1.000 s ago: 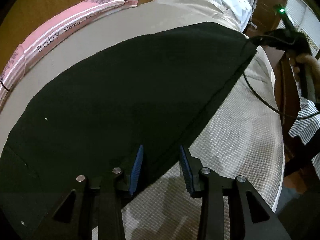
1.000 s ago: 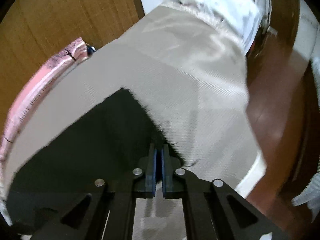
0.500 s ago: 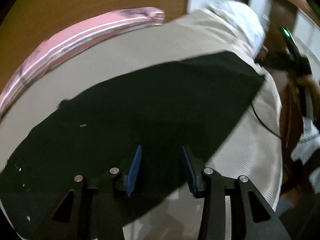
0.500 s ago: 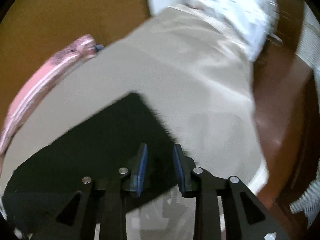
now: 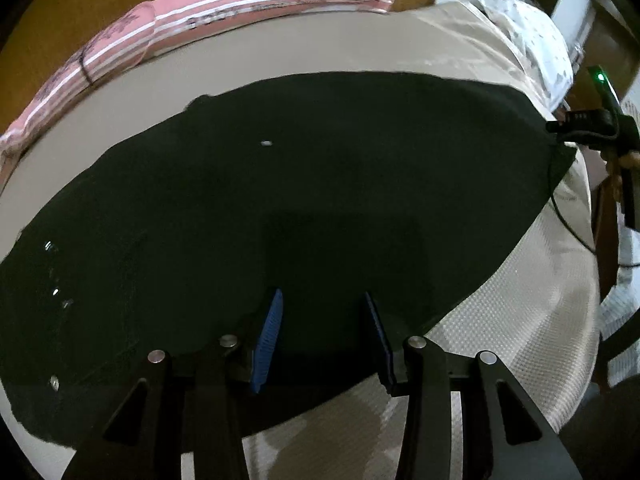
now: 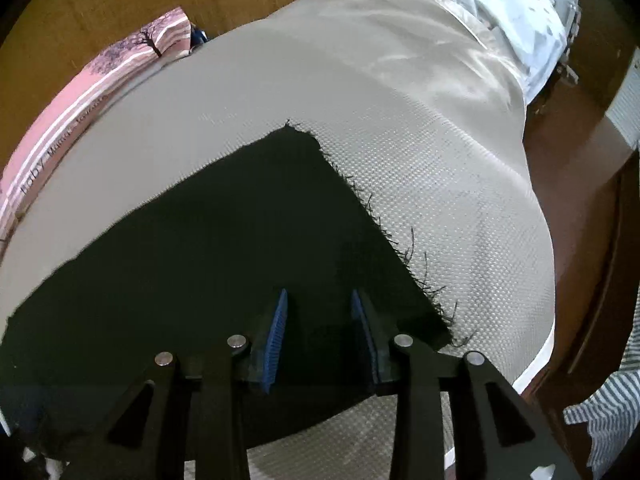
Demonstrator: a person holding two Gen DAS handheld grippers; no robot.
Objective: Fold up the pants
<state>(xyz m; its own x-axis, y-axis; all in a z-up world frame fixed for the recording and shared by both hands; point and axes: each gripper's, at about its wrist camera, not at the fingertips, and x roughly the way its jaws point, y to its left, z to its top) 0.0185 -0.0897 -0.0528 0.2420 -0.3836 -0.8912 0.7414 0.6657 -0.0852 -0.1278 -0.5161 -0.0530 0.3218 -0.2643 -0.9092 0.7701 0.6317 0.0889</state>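
Matt black cloth pants [image 5: 320, 200] with frayed hem lie on textured beige woven bedspread [image 6: 460, 200].

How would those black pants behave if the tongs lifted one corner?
The black pants lie flat, following the curve of the bed cover, so they would probably droop limply. The frayed hem might shed threads. The thin cloth is likely light.

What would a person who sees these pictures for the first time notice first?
The eye falls first on the black pants, spread flat across the beige bed cover and filling the middle of both views. Next comes the frayed hem of the pants, with loose threads, in the right wrist view. At the far edge of the bed lies a pink striped pillow, and both the left claw and the right claw are open over the cloth.
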